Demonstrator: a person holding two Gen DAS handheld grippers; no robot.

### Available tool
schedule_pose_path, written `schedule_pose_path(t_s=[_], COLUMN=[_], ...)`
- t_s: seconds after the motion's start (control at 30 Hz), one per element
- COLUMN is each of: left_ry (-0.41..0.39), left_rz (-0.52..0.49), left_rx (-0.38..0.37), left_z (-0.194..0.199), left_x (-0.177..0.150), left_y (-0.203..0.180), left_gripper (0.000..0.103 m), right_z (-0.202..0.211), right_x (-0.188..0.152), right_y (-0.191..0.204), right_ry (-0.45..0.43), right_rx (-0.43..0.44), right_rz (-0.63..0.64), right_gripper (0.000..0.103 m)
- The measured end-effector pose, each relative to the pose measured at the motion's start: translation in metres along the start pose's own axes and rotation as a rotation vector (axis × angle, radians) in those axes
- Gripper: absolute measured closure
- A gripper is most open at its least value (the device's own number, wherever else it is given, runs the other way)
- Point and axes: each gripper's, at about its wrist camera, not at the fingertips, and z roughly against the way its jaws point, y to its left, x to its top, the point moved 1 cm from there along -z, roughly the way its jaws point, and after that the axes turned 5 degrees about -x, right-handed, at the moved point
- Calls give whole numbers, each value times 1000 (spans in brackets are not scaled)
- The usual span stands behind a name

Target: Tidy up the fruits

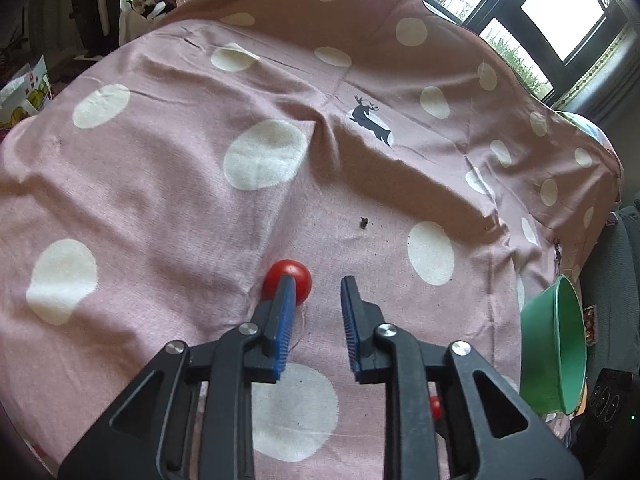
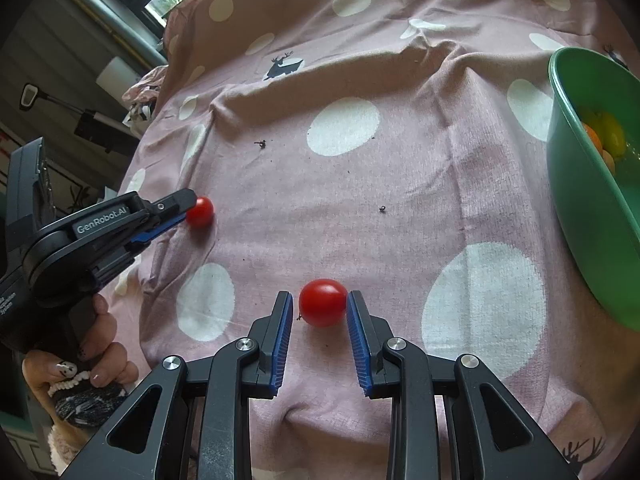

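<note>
A red cherry tomato [image 2: 323, 302] lies on the pink spotted cloth between the tips of my right gripper [image 2: 319, 296]. The right pad is against it and the left pad sits close to its other side. A second cherry tomato [image 1: 298, 276] rests on the cloth just behind the left finger of my left gripper [image 1: 317, 280], whose jaws stand apart with nothing between them. In the right wrist view that left gripper [image 2: 187, 207] has its tips at this tomato [image 2: 201, 212]. The green bowl [image 2: 576, 200] at the right holds yellow and orange fruit [image 2: 608, 136].
The pink cloth [image 1: 160, 200] is wrinkled, with a ridge across its middle and dark crumbs [image 1: 364, 223]. The green bowl [image 1: 556, 340] stands near the cloth's right edge. A person's hand [image 2: 100, 344] holds the left gripper's handle. Bags and boxes [image 1: 24, 92] lie beyond the cloth's left side.
</note>
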Motion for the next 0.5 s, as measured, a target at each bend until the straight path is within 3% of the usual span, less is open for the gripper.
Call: schedule_pose_path(t_s=[0.13, 0.37, 0.5], left_ry=[-15, 33, 9], left_rz=[-28, -77, -101], left_rx=[45, 133, 162], left_z=[-2, -25, -29], left_x=[2, 2, 4], left_y=[-3, -10, -13], left_gripper=[60, 58, 58], right_z=[-2, -6, -8], right_x=[0, 1, 2], right_y=[1, 0, 0], right_ry=[9, 17, 17], right_rx=[-3, 4, 6], right_rz=[-1, -22, -25], right_gripper=[72, 72, 72])
